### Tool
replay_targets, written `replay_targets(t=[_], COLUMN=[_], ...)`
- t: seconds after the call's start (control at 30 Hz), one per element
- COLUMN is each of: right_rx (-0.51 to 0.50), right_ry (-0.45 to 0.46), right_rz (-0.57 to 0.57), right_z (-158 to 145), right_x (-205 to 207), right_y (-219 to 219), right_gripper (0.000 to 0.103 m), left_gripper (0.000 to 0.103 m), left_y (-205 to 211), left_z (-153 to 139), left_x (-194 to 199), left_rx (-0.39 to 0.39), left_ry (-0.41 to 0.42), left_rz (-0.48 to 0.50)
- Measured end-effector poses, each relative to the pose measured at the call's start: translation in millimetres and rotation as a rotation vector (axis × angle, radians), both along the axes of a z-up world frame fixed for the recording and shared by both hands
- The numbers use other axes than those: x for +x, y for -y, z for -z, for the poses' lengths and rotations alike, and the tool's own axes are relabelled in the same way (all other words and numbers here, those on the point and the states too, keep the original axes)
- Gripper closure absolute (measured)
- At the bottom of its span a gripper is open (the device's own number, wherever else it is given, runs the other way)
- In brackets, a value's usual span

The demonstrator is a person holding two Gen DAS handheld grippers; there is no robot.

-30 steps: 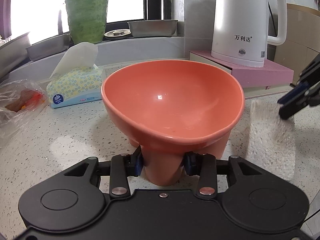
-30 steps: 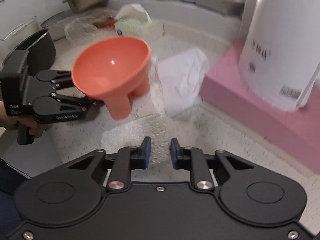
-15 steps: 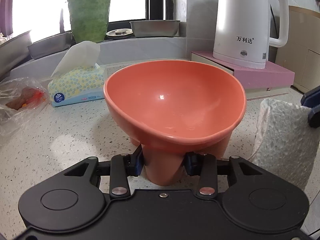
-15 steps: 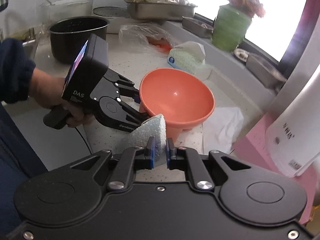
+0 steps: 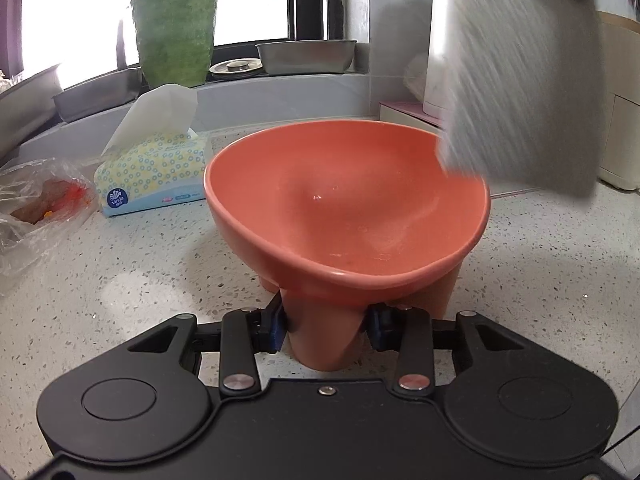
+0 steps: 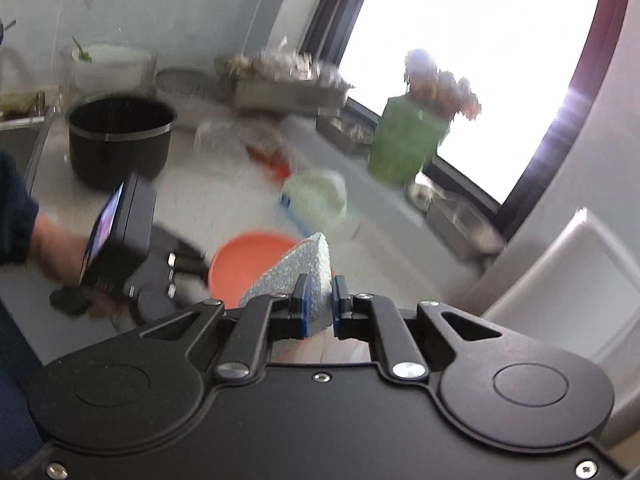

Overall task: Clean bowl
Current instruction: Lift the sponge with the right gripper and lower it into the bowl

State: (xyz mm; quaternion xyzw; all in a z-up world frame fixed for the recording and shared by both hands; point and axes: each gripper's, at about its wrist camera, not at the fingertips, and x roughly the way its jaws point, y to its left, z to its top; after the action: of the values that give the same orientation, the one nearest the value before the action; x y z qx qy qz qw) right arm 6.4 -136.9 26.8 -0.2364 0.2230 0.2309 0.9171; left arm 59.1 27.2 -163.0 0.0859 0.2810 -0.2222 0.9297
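The orange bowl [image 5: 344,200] is gripped by its foot in the left hand-held gripper [image 5: 326,326] above the counter [image 5: 120,280]; a grey sponge [image 6: 296,280], clamped in the right hand-held gripper [image 6: 318,300], is held above the bowl's rim

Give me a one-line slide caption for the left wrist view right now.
Left tool clamps a leg of the orange bowl while a blurred grey cloth hangs over its right rim.

The left wrist camera sits low over the bench [image 5: 120,300], very close behind the orange bowl [image 5: 344,208], facing the window. The right wrist camera looks down from higher, tilted and blurred, toward the same window. Both views share the bowl [image 6: 248,264], the green vase [image 5: 174,32] and the tissue pack [image 5: 152,176].
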Motion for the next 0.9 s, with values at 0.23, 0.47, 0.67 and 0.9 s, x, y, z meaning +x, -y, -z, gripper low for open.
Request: replay_targets(t=[0.23, 0.47, 0.67, 0.9], right_rx=[-0.04, 0.055, 0.178, 0.245], right_ry=[-0.001, -0.163, -0.283, -0.32], right_rz=[-0.015, 0.088, 0.109, 0.02], right_z=[26, 59, 65, 51], right_x=[51, 83, 94, 77], right_y=[-33, -25, -14, -21], right_gripper=[0.091, 0.082, 0.074, 0.049], left_gripper=[0.065, 0.065, 0.065, 0.064], left_y=[0, -1, -1, -1], left_z=[0, 0, -1, -1], left_x=[0, -1, 0, -2], left_rx=[-0.002, -0.005, -0.009, -0.01], left_ry=[-0.001, -0.002, -0.005, -0.004], left_rz=[-0.003, -0.005, -0.006, -0.008])
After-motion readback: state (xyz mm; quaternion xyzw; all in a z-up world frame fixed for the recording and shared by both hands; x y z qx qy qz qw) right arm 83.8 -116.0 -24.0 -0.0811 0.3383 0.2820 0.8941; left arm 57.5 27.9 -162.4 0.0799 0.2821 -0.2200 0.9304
